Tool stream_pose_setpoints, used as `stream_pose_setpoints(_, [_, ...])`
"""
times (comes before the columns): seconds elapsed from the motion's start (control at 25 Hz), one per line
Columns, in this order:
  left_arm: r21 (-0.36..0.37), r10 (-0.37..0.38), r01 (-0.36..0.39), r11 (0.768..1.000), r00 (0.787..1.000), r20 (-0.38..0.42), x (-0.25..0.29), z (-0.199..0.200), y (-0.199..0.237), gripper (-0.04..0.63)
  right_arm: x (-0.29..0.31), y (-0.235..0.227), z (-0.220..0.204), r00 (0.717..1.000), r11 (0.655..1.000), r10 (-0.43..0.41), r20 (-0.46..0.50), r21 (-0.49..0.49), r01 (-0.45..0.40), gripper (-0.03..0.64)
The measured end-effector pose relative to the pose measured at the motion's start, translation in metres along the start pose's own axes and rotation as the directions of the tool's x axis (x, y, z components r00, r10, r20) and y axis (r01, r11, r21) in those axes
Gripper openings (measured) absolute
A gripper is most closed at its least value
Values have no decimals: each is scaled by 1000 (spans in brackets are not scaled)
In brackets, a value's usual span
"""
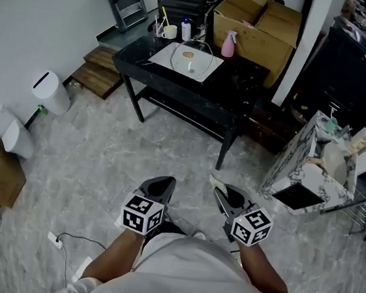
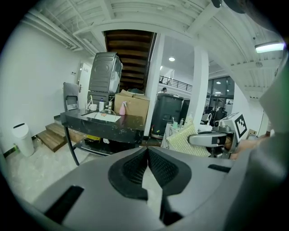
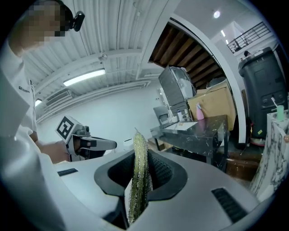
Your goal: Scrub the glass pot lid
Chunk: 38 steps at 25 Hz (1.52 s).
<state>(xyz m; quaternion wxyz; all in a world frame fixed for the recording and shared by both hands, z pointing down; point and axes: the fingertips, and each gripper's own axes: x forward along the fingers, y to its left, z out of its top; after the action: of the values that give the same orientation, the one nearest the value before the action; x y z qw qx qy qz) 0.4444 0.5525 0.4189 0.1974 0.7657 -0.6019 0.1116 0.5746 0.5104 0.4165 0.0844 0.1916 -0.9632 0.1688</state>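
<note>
The glass pot lid (image 1: 192,58) lies on a white mat (image 1: 162,56) on the black table (image 1: 243,78), far ahead of me across the marble floor. Both grippers are held low in front of my body, well short of the table. My left gripper (image 1: 164,185) is shut with nothing between its jaws, as its own view confirms (image 2: 147,151). My right gripper (image 1: 220,194) is shut on a yellow-green scrub sponge (image 3: 138,176), which stands upright between the jaws. That sponge (image 2: 184,142) also shows in the left gripper view.
A pink spray bottle (image 1: 229,44), small bottles and a cup stand at the table's back edge. A large cardboard box (image 1: 256,25) sits behind it. A marble-patterned cabinet (image 1: 302,164) is to the right, a white bin (image 1: 50,91) and wooden steps (image 1: 99,71) to the left.
</note>
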Motion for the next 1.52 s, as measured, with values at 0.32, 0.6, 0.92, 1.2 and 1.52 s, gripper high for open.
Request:
stream_pose_setpoints(0.32, [-8,18,-18,1000,1000,-8,0,1,39,15,36,-4,-1,1000,1000,-4,-28,8,4,86])
stream_pose_setpoints(0.6, [-13,30,-30,999,1000,-7,7,23,109,15,103,-3,18,999,1000,-6,-51,14,6,86])
stream_pose_setpoints(0.92, [3,-12,12,1000,1000,24,25,52,180,15,174,-9,49,998,999,-50,-46,-6,50,86])
stream_pose_setpoints(1.2, [3,-89,89,996,995,-32,31,35,212,15,222,9,38,994,997,-71,-79,10,72,86])
stream_pose_setpoints(1.52, [-12,-65,64,998,998,-9,29,44,261,15,259,9,53,994,996,-85,-74,9,86,86])
